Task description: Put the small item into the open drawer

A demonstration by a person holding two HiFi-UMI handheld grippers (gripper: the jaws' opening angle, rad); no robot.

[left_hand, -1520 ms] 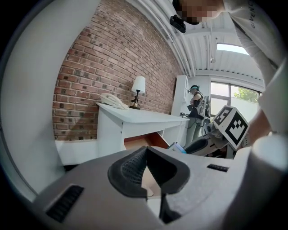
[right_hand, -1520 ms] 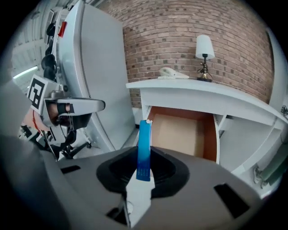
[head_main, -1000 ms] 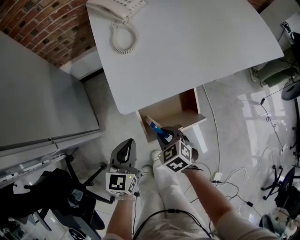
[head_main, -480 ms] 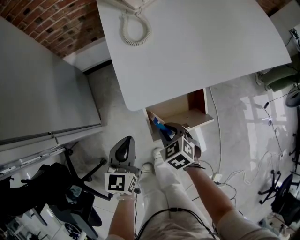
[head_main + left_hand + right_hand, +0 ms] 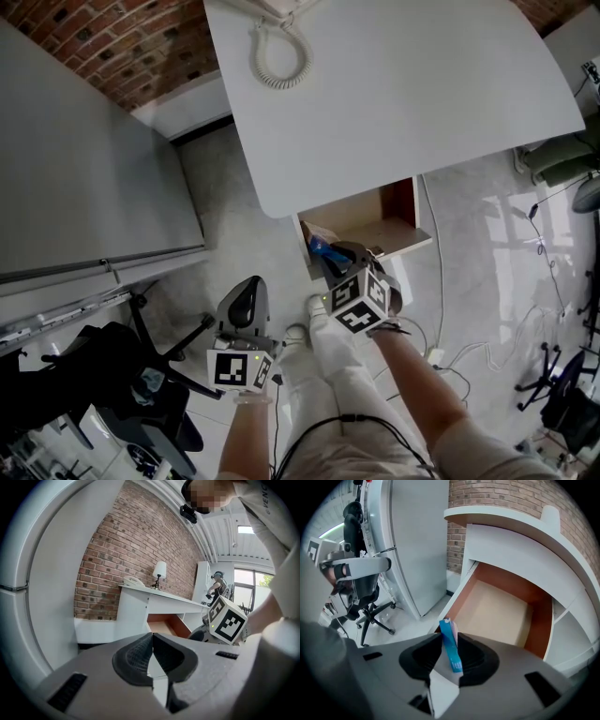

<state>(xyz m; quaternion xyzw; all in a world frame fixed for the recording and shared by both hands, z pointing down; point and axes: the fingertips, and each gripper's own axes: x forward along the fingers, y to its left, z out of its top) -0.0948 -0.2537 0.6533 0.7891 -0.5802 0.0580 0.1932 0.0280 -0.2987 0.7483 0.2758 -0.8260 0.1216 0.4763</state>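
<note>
Open drawer [image 5: 366, 220], pulled out from under the white desk [image 5: 403, 84]. Bare pale wooden floor, red-brown inner wall on its right side in the head view.

Above the drawer's front-left corner: right gripper [image 5: 326, 259], tipped steeply down. Between its pads, a thin blue packet [image 5: 451, 649], standing on edge, top leaning a little left, poking past the tips toward the drawer's near rim. Jaws lately opening wider, yet both pads seemingly touching the packet, so gripped rather than dropped. Not yet inside the drawer. Hard to tell whether hanging over the inside or just outside the rim.

Well back from the drawer, out over the floor to its front left: left gripper [image 5: 153, 637], roughly level, pointed toward the drawer. Tips pressed together, nothing between them.

Beyond the drawer, on the desk: a coiled phone cord [image 5: 279, 58]. Farther behind, a brick wall [image 5: 103, 37]. Left of the drawer, a tall grey cabinet [image 5: 84, 178], and nearer the person, a black chair [image 5: 122, 375]. Right of the drawer, loose cables [image 5: 469, 356] across the shiny floor.
</note>
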